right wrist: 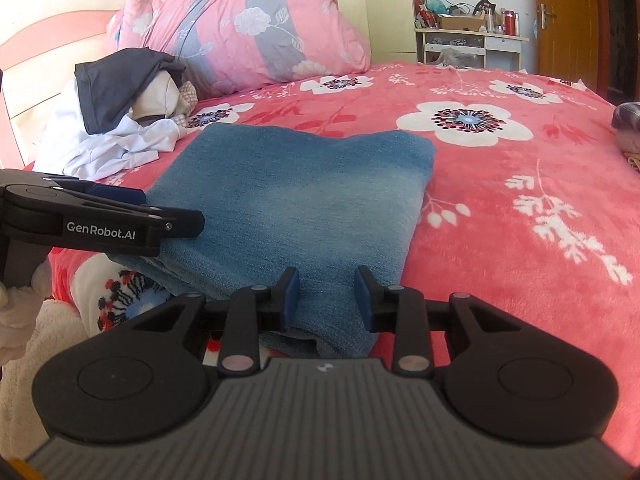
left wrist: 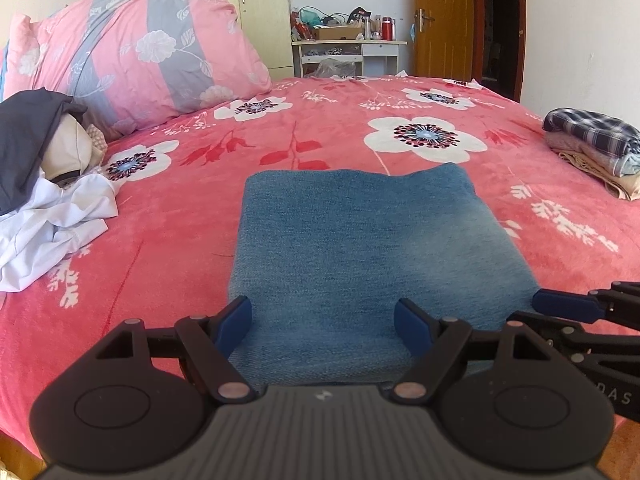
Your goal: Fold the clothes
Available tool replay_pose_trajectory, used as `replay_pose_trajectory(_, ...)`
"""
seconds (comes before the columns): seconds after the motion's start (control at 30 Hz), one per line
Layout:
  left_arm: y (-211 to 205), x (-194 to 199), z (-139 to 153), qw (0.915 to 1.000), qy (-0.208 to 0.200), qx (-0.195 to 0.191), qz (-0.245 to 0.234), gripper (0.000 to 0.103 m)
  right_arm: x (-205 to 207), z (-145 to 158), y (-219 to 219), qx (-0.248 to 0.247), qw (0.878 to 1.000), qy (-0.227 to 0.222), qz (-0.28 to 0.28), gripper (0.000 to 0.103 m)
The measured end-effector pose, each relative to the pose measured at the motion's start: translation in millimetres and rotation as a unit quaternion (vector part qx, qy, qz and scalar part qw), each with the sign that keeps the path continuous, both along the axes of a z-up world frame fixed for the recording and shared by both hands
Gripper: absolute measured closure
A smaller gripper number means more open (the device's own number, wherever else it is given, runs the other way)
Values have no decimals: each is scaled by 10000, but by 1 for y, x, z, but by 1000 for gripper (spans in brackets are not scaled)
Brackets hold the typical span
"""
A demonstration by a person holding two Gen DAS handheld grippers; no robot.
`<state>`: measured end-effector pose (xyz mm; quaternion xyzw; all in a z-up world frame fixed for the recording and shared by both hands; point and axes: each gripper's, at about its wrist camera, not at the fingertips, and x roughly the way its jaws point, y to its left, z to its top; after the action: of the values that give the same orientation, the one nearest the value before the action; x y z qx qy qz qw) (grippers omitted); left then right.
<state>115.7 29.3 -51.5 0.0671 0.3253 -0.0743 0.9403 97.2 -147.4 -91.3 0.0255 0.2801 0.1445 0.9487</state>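
Left gripper (left wrist: 322,322): jaws spread wide, blue pads (left wrist: 236,324) standing over the near edge of the folded denim garment (left wrist: 372,248). Nothing pinched; the cloth lies flat between and beneath the fingers.

Right gripper (right wrist: 327,300): jaws partly apart, a narrow gap between the pads (right wrist: 291,300), poised at the garment's near right corner. Denim shows in the gap, but the pads do not press on it; released.

Left wrist view: the right gripper's fingers come in from the right, just beside the garment's near right corner. Right wrist view: the left gripper sits at the garment's near left side, a white-gloved hand (right wrist: 16,304) on its handle.

The denim garment is folded to a rough rectangle with its fold at the far end. It lies flat on the red floral bedspread (left wrist: 168,240) near the bed's front edge, roughly centred.

Left of it, toward the head of the bed: a heap of unfolded clothes (left wrist: 52,208), white at the bottom, dark grey on top.

Right edge of the bed: a stack of folded clothes (left wrist: 596,148), plaid piece uppermost, well apart from the denim.

Far left: 1 large pink and grey floral pillow (left wrist: 140,56).

Beyond the bed: cluttered white desk (left wrist: 348,46), pale wardrobe (left wrist: 240,4), wooden door (left wrist: 444,20).
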Motion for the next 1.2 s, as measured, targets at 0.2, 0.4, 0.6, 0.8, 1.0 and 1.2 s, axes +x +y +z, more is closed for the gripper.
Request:
replay_pose_trajectory(0.2, 0, 1, 1, 10000, 9, 31, -10, 23, -1, 0, 1, -4, 10000, -16, -37, 73)
replay_pose_trajectory(0.4, -2, 0, 0, 9999, -1, 100, -13, 23, -2, -1, 2, -43, 10000, -50, -41, 73)
replay_pose_trajectory(0.6, -4, 0, 0, 9999, 1, 139, -14, 23, -3, -2, 3, -74, 9999, -79, -55, 73)
replay_pose_trajectory(0.8, -4, -1, 0, 9998, 3, 178, -9, 23, -4, -2, 4, -91, 9999, -118, -70, 72)
replay_pose_trajectory(1.0, -5, 0, 0, 9998, 7, 219, -4, 23, -5, -3, 4, -92, 9998, -163, -76, 72)
replay_pose_trajectory(1.2, -7, -1, 0, 9996, 4, 267, 6, 23, -7, -5, 5, -78, 9997, -212, -89, 71)
